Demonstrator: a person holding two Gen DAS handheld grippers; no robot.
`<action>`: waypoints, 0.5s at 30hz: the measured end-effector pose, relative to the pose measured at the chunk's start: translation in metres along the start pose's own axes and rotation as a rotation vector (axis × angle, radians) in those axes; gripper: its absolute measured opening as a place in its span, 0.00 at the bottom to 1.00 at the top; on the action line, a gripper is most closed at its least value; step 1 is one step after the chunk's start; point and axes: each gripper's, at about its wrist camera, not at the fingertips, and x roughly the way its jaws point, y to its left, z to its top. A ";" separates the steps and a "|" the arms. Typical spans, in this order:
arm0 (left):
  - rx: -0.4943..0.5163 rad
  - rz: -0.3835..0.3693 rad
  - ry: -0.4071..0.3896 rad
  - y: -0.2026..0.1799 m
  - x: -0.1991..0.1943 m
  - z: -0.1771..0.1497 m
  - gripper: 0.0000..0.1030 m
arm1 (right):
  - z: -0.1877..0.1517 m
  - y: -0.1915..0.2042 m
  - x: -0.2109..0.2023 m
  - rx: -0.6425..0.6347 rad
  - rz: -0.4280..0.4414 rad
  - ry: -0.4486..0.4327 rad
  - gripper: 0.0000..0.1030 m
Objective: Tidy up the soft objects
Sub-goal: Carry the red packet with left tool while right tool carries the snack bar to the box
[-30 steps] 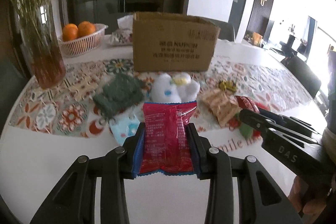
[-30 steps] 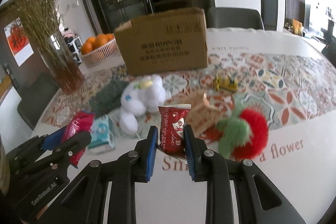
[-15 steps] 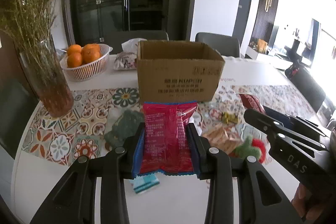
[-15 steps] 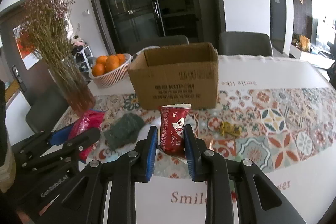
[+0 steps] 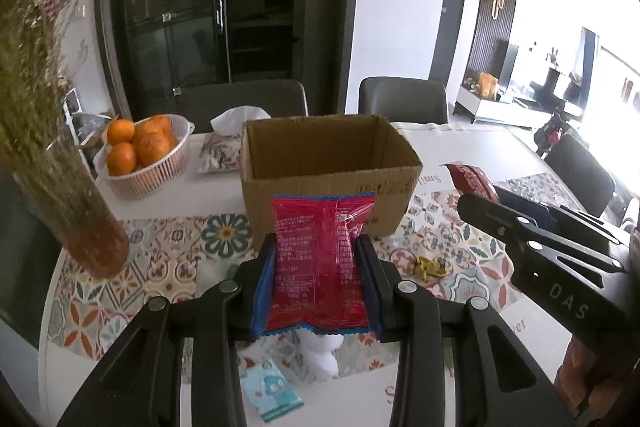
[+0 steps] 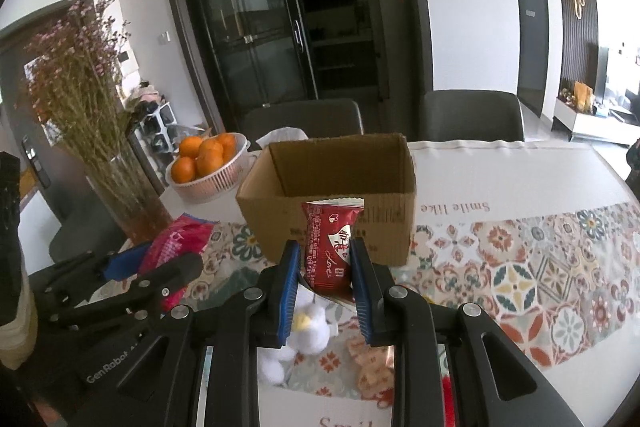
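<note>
My left gripper (image 5: pixel 318 279) is clamped on a large red snack packet (image 5: pixel 320 263); my right gripper (image 6: pixel 326 281) pinches a smaller dark-red wrapped snack (image 6: pixel 330 245). Both are held above the table (image 6: pixel 520 183), just in front of the open cardboard box (image 5: pixel 328 175). A white plush toy (image 6: pixel 296 339) lies below.

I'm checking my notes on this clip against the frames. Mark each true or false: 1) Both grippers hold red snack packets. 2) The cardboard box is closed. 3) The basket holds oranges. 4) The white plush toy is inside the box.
1) True: left gripper clamps the large red packet; right gripper clamps the small red packet.
2) False: the cardboard box is open-topped.
3) True: basket.
4) False: the white plush toy lies on the table.
</note>
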 end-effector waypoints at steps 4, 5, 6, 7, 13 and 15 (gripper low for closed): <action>0.007 -0.012 0.017 0.003 0.014 0.019 0.37 | 0.018 -0.004 0.013 -0.005 0.001 0.019 0.26; 0.009 -0.019 0.026 0.003 0.018 0.024 0.37 | 0.023 -0.005 0.017 -0.005 0.006 0.025 0.26; 0.010 -0.019 0.034 0.005 0.022 0.031 0.37 | 0.028 -0.006 0.021 -0.004 0.010 0.032 0.26; 0.013 -0.019 0.036 0.007 0.026 0.035 0.37 | 0.035 -0.007 0.025 -0.002 0.011 0.039 0.26; 0.047 -0.007 0.067 0.012 0.051 0.071 0.37 | 0.072 -0.007 0.049 -0.029 0.011 0.074 0.26; 0.054 -0.014 0.083 0.013 0.060 0.081 0.37 | 0.081 -0.007 0.058 -0.037 0.020 0.085 0.26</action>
